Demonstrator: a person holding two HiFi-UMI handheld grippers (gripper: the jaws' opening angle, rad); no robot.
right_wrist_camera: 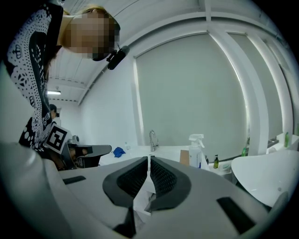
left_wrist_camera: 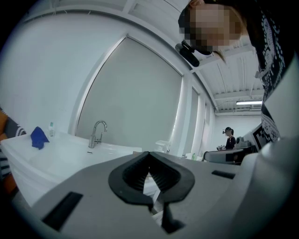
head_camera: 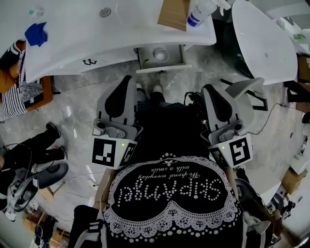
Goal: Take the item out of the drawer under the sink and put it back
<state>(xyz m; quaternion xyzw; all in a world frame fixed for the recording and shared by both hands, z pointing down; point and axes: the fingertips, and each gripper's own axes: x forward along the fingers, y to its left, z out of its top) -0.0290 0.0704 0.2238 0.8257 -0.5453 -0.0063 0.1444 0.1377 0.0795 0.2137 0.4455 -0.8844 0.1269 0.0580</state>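
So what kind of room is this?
It looks like a bathroom set-up, maybe inside a big showroom or lab. There is a white sink counter with a faucet, an open drawer under it, and a spray bottle on top.

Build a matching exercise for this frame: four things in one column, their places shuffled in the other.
1. crumpled blue cloth
2. white spray bottle with blue label
3. round white item
4. flat brown cardboard piece

A. inside the open white drawer
B. left end of the white sink counter
C. right end of the counter
D. just left of the bottle

Pairs: 1-B, 2-C, 3-A, 4-D
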